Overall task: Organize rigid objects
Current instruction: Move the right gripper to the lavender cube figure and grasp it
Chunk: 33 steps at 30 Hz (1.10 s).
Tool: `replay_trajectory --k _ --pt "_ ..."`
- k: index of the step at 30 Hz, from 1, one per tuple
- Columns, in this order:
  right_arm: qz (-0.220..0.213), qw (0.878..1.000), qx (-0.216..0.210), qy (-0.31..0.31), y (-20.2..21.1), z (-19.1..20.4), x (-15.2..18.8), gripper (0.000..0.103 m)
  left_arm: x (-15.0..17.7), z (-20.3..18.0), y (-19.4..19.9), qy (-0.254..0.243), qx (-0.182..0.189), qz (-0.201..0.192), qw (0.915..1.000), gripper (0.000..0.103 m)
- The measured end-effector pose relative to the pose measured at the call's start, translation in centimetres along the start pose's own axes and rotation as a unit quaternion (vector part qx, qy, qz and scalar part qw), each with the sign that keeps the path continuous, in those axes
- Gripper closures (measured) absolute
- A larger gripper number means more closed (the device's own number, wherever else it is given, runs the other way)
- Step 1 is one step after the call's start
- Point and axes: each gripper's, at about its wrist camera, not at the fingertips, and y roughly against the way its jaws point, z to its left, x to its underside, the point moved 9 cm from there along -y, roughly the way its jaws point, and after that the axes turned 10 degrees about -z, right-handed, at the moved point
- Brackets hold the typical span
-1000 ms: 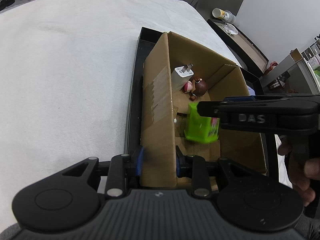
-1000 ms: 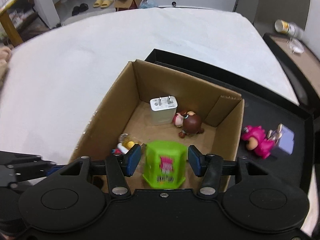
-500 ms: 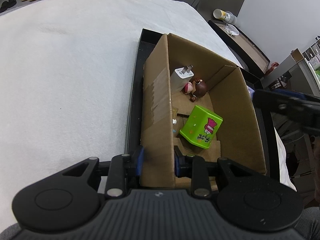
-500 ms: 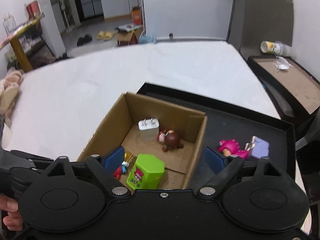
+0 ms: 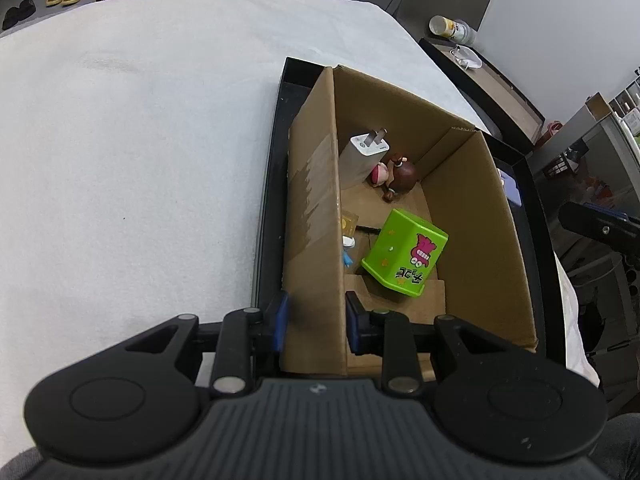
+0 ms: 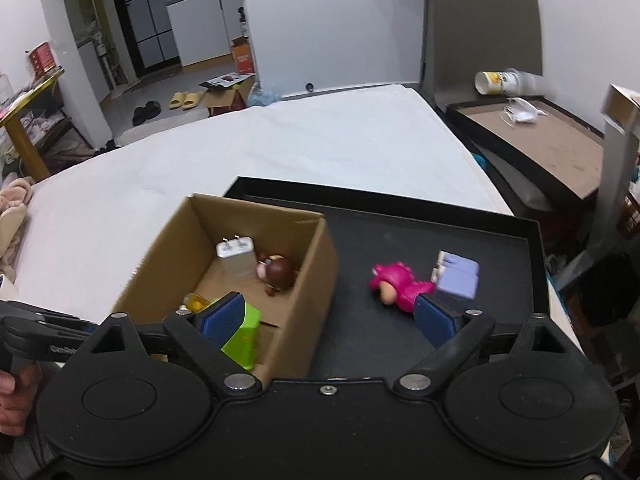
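Observation:
My left gripper (image 5: 316, 320) is shut on the near left wall of the cardboard box (image 5: 460, 208), one pad on each side. Inside the box lie a green tin (image 5: 404, 256), a white charger (image 5: 364, 156), a brown-haired figurine (image 5: 400, 176) and small toys (image 5: 347, 236) against the left wall. In the right wrist view my right gripper (image 6: 330, 318) stands wide open with nothing in it, above the box's right wall (image 6: 312, 280). A pink figure (image 6: 396, 282) and a lilac block (image 6: 458, 278) lie on the black tray (image 6: 400, 220) just beyond its right pad.
The tray sits on a white-covered table (image 5: 140, 160). A low side table (image 6: 540, 140) with a tipped cup (image 6: 500, 82) stands to the right, with a grey chair back (image 6: 480, 20) behind it. A hand (image 6: 12, 400) grips the left tool's handle.
My right gripper let go of the green tin, which now lies tilted in the box. It opened wide and drew back to the right over the tray. The left gripper kept still.

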Motion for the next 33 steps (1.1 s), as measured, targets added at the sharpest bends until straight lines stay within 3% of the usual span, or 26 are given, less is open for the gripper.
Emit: replay_trajectory --k 7,13,23,27,33 --pt "-0.009 0.999 0.024 -0.025 -0.6 -2.8 1.5 0.011 0.1 -0.1 -0.3 -0.006 -0.007 0.006 0.9999 0.075" --pt "-0.036 0.994 0.074 -0.066 -1.3 -5.9 2.7 0.011 0.1 -0.1 -0.5 -0.008 -0.011 0.007 0.9999 0.075" --pt "-0.052 0.991 0.091 -0.082 -3.6 -8.4 3.6 0.012 0.1 -0.2 -0.6 -0.007 -0.021 0.006 0.9997 0.075" --pt "-0.055 0.988 0.091 -0.109 -4.7 -9.5 3.8 0.016 0.0 -0.2 -0.8 -0.006 -0.028 0.008 0.9996 0.075" --pt "-0.056 0.988 0.106 -0.102 -6.3 -10.4 4.0 0.027 0.2 -0.3 -1.2 -0.012 -0.040 0.014 0.9990 0.075"
